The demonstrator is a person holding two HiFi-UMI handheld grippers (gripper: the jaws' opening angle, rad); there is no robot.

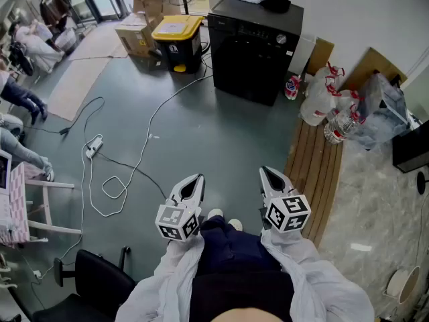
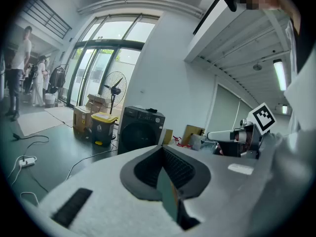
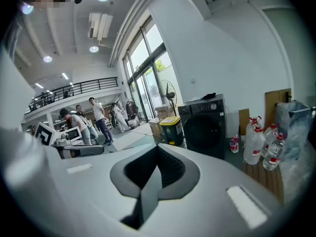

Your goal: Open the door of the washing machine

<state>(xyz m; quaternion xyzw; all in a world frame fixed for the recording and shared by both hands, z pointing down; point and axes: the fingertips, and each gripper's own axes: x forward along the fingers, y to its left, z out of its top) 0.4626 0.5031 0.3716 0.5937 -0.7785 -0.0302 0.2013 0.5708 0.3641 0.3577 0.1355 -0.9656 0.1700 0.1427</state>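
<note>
The black front-loading washing machine (image 1: 255, 45) stands against the far wall with its round door closed; it also shows in the left gripper view (image 2: 140, 130) and the right gripper view (image 3: 205, 125). Both grippers are held close to the person's body, a few steps short of the machine. My left gripper (image 1: 196, 180) is shut with nothing in it, its pads meeting in a line (image 2: 165, 174). My right gripper (image 1: 269, 174) is level with it, a little to the right, and is also shut and empty (image 3: 153, 174).
A yellow-lidded bin (image 1: 177, 42) and cardboard boxes (image 1: 137, 32) stand left of the machine. Cables (image 1: 114, 180) and a power strip (image 1: 92, 146) lie on the floor at left. Plastic bottles (image 1: 322, 102) and wooden boards (image 1: 318, 173) are at right. An office chair (image 1: 94, 280) is at lower left.
</note>
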